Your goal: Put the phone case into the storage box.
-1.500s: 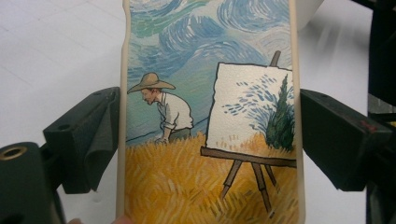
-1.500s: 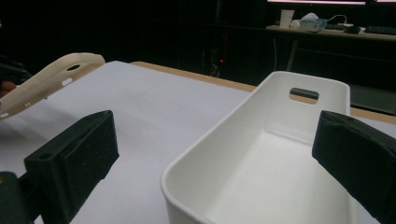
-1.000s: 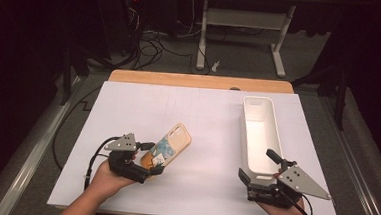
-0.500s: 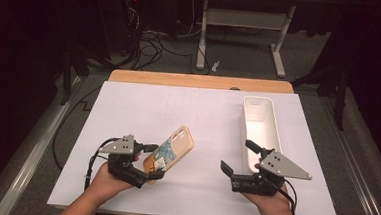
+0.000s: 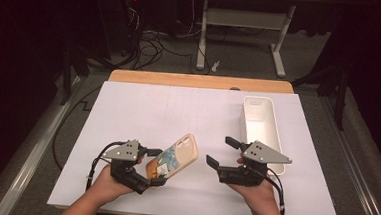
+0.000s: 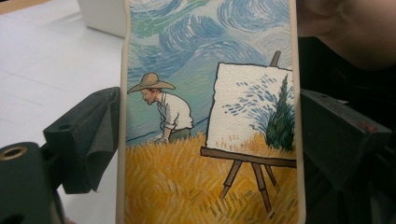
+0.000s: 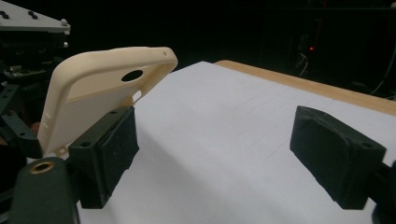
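A cream phone case [image 5: 178,157] with a painted scene of a man in a straw hat and an easel on its back [image 6: 210,116] is held tilted above the white table sheet. My left gripper [image 5: 155,167] is shut on its lower end, a pad [image 6: 88,140] pressing each long edge. My right gripper [image 5: 220,151] is just right of the case and is open. Its jaws have just been closing, with nothing between them. In the right gripper view the case's hollow inside [image 7: 93,88] stands at the left beyond the left pad [image 7: 107,149].
A long white bin [image 5: 260,122] stands at the right of the sheet, behind my right hand. The table's wooden edge [image 5: 200,81] runs along the far side. Cables and desk legs lie on the dark floor beyond.
My right gripper has moved left from beside the bin toward the phone case, and its jaws have narrowed a little. The left gripper and the case have stayed in place.
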Tool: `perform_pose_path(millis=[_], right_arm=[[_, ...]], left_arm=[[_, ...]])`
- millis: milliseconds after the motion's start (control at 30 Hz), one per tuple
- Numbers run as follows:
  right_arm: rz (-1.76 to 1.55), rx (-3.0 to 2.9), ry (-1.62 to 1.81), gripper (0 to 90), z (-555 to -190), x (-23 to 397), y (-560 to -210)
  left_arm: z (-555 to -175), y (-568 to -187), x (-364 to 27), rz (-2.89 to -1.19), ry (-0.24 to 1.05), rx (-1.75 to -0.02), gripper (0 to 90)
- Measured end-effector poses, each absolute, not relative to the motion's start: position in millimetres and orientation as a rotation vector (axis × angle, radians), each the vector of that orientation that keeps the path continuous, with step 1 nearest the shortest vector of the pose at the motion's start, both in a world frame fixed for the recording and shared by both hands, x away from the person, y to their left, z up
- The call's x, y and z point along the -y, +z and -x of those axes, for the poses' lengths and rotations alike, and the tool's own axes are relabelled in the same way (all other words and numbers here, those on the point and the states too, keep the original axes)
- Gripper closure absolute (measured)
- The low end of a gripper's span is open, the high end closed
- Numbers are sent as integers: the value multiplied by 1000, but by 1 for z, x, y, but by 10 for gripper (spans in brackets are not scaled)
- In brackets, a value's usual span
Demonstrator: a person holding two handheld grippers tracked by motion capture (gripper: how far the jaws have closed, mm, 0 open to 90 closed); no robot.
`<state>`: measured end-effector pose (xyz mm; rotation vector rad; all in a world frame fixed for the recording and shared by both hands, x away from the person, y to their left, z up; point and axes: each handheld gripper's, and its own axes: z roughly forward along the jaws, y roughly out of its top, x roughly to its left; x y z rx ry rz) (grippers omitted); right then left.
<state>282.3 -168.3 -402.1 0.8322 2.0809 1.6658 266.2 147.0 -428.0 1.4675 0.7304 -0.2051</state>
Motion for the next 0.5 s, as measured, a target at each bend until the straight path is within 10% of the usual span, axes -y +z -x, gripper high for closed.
perform_pose_path(millis=[500], right_arm=[[-772, -2159, 1785, 460, -277, 170, -414]], left_arm=[[-251, -426, -130, -1504, -280, -653, 123]])
